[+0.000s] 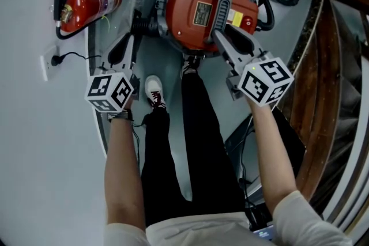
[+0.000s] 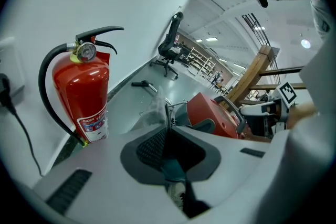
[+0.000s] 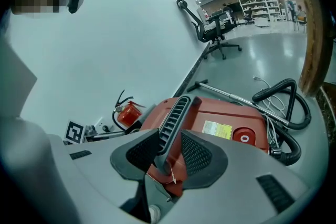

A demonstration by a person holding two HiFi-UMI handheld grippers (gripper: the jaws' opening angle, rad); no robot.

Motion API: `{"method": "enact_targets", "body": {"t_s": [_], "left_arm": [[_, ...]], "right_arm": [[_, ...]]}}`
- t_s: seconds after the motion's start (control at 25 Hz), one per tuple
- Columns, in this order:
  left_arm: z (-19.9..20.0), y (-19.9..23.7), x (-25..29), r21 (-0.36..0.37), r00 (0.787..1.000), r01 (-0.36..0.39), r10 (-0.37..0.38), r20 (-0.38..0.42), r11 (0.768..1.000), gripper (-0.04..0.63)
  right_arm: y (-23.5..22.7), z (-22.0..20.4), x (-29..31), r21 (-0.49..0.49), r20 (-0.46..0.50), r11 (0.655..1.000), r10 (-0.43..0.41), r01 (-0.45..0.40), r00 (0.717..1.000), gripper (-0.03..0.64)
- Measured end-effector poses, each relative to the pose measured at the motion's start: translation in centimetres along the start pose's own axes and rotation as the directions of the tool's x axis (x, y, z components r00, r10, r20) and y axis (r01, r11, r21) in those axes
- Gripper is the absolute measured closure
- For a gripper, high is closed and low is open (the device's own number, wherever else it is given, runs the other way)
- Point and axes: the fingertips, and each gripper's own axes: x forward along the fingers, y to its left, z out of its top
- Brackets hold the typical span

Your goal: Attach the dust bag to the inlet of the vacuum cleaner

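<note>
Right tongs (image 3: 168, 140) clamped on vac's ribbed handle (image 3: 174, 113), left tongs (image 2: 167, 120) near shut w/ nothing surely held, so I'd lift lid (image 1: 190, 6) straight & steady to bare the inlet.

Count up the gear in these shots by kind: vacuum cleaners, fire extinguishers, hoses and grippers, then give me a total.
Vacuum cleaner: 1
Fire extinguisher: 1
Hose: 1
Grippers: 2, the left gripper and the right gripper
Total: 5
</note>
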Motion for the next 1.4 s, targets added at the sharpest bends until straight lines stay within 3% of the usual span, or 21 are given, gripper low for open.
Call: {"method": "enact_targets", "body": {"t_s": [0.28, 0.56, 0.84, 1.0, 1.4], "left_arm": [[-0.7, -0.4, 0.8, 0.078, 0.998, -0.06, 0.061, -0.01, 0.995, 0.528], [-0.9, -0.3, 1.1, 0.137, 0.994, -0.097, 0.103, -0.038, 0.986, 0.53], [-0.4, 1.3, 0.6, 0.049, 0.991, -0.104, 0.107, -0.081, 0.993, 0.577], [-0.3, 1.0, 0.6, 0.065, 0.991, -0.058, 0.065, -0.115, 0.996, 0.577], [-0.4, 0.4, 0.7, 0.068, 0.987, -0.023, 0.033, -0.156, 0.997, 0.577]], "right_arm": [[-0.2, -0.1, -0.1, 0.027, 0.024, 1.0, -0.013, 0.012, 1.0, 0.485], [-0.1, -0.1, -0.1, 0.027, 0.027, 1.0, -0.012, 0.011, 1.0, 0.485], [0.0, -0.1, 0.0, 0.019, 0.026, 1.0, -0.007, 0.007, 1.0, 0.485], [-0.1, 0.0, -0.1, 0.024, 0.035, 1.0, -0.014, 0.013, 0.999, 0.485], [-0.1, 0.0, -0.2, 0.033, 0.047, 0.999, -0.031, 0.029, 0.998, 0.488]]}}
